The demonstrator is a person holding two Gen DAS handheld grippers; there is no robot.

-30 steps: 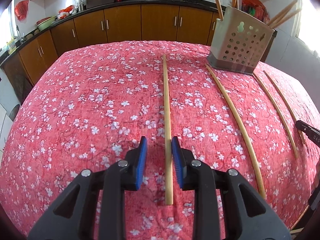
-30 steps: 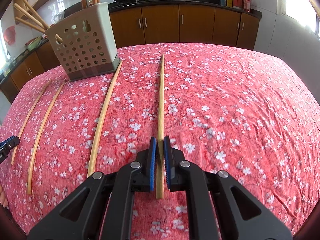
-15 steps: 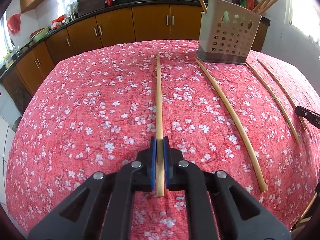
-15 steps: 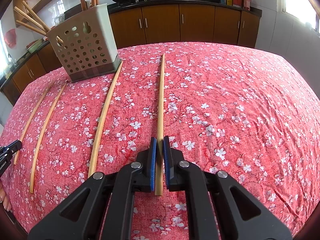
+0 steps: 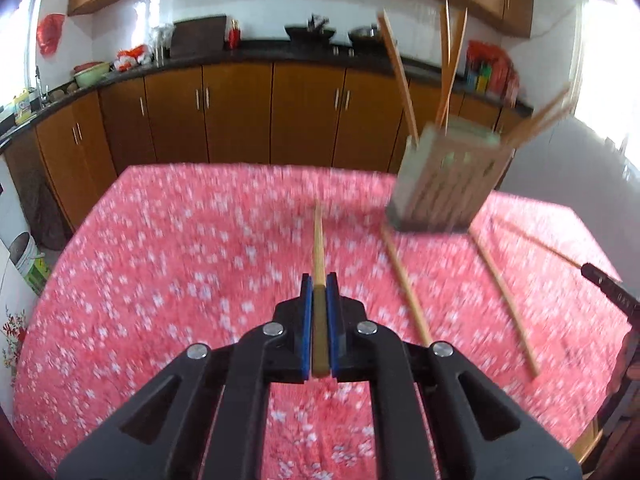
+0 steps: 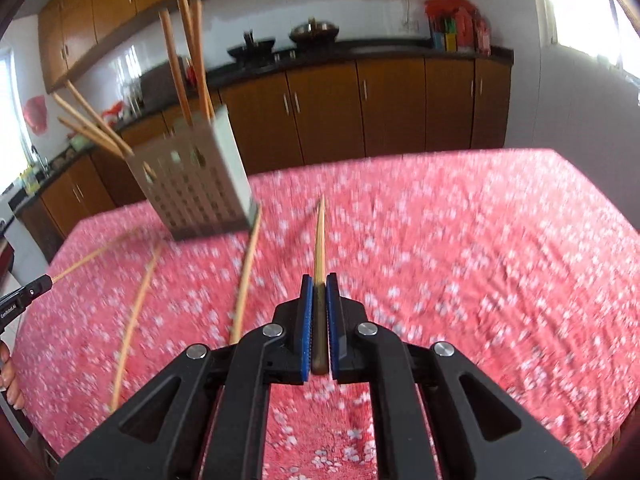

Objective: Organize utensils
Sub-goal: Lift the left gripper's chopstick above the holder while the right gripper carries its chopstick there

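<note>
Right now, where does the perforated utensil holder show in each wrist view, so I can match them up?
Left wrist: utensil holder sits upper right, beyond and right of the left gripper.
Right wrist: utensil holder sits upper left, beyond and left of the right gripper.
Shared landmark: the black wok on the back counter.

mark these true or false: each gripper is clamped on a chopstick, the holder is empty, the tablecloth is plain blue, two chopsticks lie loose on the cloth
1. Left hand-held gripper and right hand-held gripper each clamp a chopstick: the left wooden chopstick, the right wooden chopstick. True.
2. The perforated grey utensil holder is empty. False: chopsticks stand in it.
3. The tablecloth is plain blue. False: red with white flowers.
4. Two loose chopsticks lie on the cloth. True.
</note>
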